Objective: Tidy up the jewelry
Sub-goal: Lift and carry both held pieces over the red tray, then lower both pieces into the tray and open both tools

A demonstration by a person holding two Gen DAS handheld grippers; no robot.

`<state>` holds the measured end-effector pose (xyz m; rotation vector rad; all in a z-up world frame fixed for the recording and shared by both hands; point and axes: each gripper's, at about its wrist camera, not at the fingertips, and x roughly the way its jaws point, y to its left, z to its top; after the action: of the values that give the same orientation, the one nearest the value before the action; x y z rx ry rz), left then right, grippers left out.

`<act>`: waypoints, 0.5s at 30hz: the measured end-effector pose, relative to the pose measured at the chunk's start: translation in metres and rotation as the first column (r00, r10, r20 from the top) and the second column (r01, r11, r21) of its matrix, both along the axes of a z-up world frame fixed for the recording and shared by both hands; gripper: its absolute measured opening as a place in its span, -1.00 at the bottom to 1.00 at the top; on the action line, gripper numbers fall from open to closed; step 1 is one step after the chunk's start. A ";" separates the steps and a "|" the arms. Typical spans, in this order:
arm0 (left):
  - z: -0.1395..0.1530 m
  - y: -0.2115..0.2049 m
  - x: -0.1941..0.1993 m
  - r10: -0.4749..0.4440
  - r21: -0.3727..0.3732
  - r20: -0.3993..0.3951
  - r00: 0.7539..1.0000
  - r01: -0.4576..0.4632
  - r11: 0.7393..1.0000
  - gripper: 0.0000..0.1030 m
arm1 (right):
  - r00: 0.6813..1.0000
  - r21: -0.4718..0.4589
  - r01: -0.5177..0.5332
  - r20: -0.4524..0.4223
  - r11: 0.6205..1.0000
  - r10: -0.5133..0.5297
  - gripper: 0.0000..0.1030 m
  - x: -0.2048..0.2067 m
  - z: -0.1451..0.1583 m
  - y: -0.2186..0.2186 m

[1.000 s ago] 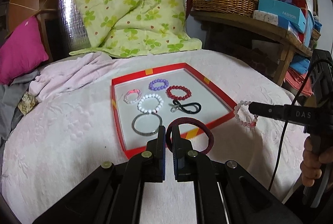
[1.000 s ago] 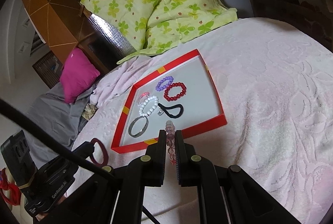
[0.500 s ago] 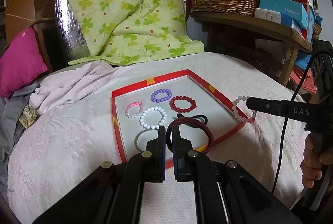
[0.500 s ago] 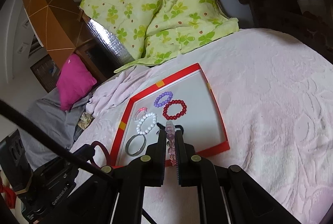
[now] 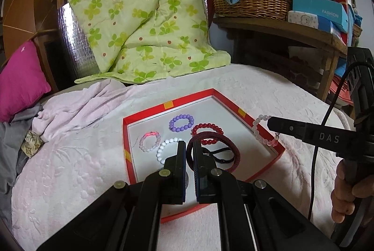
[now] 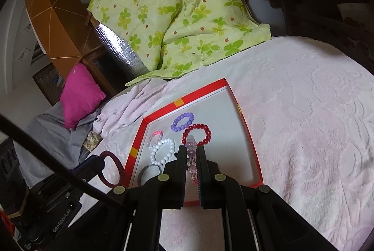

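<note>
While both grippers grip bracelets, the red tray (image 5: 149,112) holds others.

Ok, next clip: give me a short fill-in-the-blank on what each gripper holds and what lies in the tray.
1. The left gripper is shut on a dark red ____ bracelet.
2. The right gripper pinches a pale ____ beaded bracelet.
3. The purple bead bracelet lies inside the ____-rimmed tray.

Missing words: braided; pink; red
</note>
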<state>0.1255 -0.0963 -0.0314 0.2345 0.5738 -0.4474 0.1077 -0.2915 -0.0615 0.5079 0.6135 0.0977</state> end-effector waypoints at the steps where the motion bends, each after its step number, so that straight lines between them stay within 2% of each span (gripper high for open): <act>1: -0.002 0.000 0.003 0.003 -0.002 -0.006 1.000 -0.003 1.000 -0.88 | 1.000 0.001 0.001 0.000 1.000 -0.001 -0.83 0.002 0.000 -0.001; 15: -0.030 -0.007 0.032 0.018 0.029 -0.064 0.998 -0.016 0.999 -0.88 | 0.999 0.005 -0.031 -0.023 0.999 0.032 -0.83 0.023 -0.005 0.005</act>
<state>0.1571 -0.1029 -0.0613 0.2432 0.6454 -0.4315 0.1306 -0.2863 -0.0668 0.5046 0.6437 0.1235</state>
